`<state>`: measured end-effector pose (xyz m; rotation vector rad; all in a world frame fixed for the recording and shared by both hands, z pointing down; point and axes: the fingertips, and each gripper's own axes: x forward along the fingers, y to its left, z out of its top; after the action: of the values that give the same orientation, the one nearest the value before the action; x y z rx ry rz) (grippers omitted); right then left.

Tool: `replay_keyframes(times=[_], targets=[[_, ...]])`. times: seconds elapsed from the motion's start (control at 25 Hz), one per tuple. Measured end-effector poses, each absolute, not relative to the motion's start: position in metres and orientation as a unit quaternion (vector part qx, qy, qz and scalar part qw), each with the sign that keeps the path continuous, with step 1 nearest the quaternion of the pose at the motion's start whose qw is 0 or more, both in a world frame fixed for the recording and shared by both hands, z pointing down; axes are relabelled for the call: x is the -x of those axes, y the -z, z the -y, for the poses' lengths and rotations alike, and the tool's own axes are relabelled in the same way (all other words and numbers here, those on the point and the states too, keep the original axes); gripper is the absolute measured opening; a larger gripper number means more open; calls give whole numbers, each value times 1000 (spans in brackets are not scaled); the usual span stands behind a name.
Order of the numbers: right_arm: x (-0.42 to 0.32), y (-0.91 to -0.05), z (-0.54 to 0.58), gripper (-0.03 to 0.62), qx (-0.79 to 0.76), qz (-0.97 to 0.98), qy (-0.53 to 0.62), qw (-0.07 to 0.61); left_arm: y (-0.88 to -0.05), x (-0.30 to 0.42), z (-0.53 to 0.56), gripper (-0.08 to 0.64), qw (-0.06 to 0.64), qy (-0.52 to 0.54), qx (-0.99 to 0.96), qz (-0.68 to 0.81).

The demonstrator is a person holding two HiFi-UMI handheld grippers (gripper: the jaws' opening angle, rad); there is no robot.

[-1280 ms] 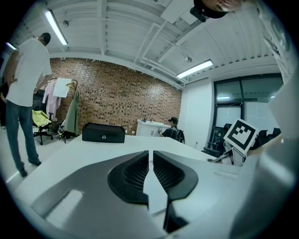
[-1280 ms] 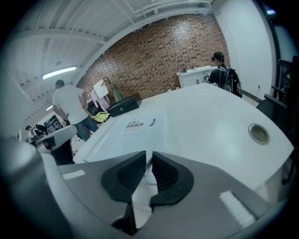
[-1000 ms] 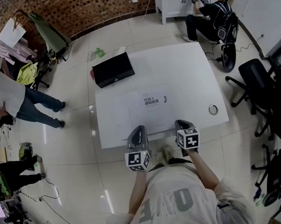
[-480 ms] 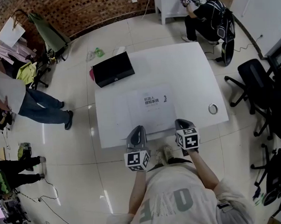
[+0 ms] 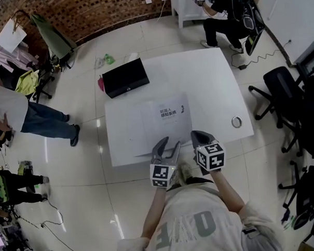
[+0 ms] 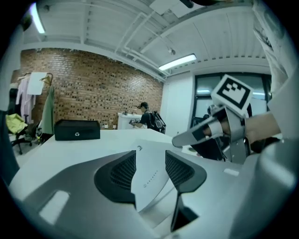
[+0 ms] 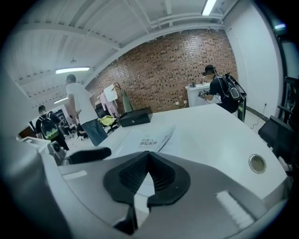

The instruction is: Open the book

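Left gripper point(image 5: 169, 143) is being opened, its jaws parting around the book's point(image 5: 166, 115) near edge. Right gripper point(image 5: 195, 134) is seen clenched, apparently empty. The book is laid flat by the table's point(image 5: 212, 78) front edge. It is judged thin, light and floppy, best pinched at a near cover corner.

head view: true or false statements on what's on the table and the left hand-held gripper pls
The black box sits at the table's far left corner. True.
The left hand-held gripper is shut. False: its jaws stand apart and are opening, with a white sheet between them.
A ring lies on the table's right side. True.
The book lies on the floor. False: it lies on the table.
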<state>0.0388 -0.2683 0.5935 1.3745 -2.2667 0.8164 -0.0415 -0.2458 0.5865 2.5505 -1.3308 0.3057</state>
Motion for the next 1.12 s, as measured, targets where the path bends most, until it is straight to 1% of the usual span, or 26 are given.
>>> replay_keyframes(times=[0.12,0.24,0.4,0.72,0.84,1.0,1.04,1.12], targets=[[-24,-578,272,5,-474,817,-279,175,-595,18,244,210,83,-148,-891,421],[-15,-572,273,5,-467,823,-277,170,-605,2,245,221,62,-176,-897,400],[-5,-562,273,5,-457,830,-279,158,-606,-4,252,222,32,-194,-892,407],[10,-553,273,5,-442,840,-271,157,-582,7,259,193,12,-150,-888,435],[12,-550,272,5,-439,843,-271,155,-577,12,259,193,7,-144,-886,442],[17,-546,270,5,-433,847,-267,154,-575,17,259,158,1,-144,-880,453],[18,-547,269,5,-431,848,-266,154,-575,17,258,126,-5,-148,-878,455],[21,-548,269,6,-428,849,-270,154,-577,20,257,90,-12,-163,-871,463]])
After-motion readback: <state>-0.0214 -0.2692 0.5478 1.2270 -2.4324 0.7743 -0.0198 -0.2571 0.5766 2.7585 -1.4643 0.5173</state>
